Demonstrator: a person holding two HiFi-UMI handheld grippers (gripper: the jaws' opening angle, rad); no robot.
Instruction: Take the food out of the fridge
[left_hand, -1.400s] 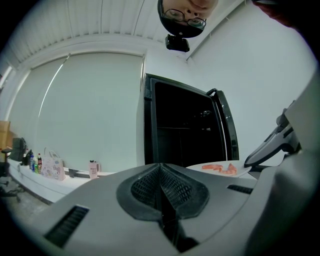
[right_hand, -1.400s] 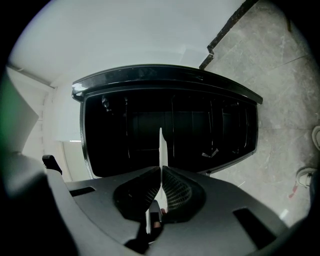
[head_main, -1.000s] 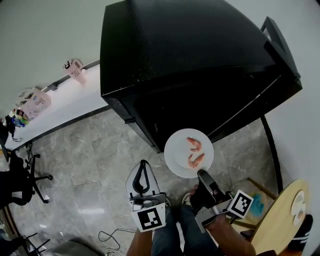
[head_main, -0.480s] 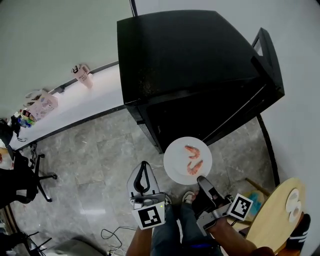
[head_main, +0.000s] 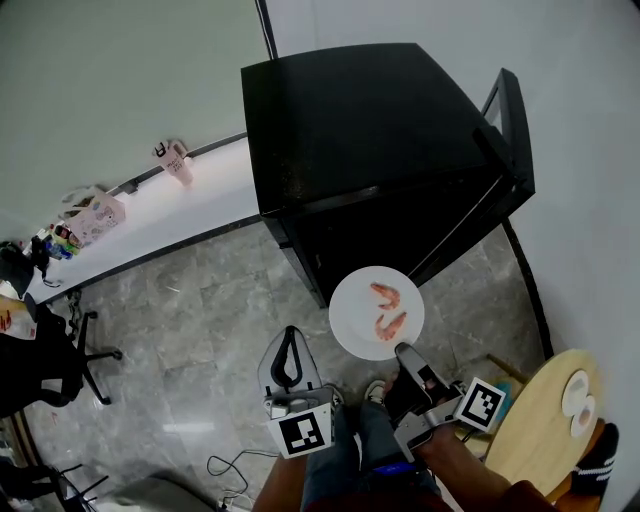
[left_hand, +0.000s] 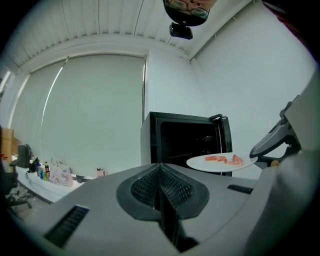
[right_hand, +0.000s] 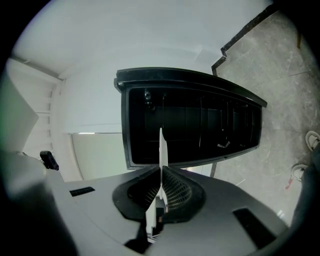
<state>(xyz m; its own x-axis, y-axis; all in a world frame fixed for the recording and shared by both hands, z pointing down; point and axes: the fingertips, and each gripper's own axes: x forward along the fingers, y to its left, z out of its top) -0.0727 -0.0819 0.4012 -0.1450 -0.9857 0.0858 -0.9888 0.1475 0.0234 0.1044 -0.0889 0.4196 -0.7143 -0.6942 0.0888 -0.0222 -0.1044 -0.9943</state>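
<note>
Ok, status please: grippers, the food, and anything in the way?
Left gripper shut, empty. Right gripper shut on plate rim. Shrimp on plate, outside fridge, door open. Round table at right, clear of plate.

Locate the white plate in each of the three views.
Head view: plate at centre, shrimp on it.
Left gripper view: plate at right, mid-height, seen from the side.
Right gripper view: plate edge-on, a thin white vertical line at centre, clamped in the right gripper.
Shared landmark: the black fridge, beyond the plate in all three.
</note>
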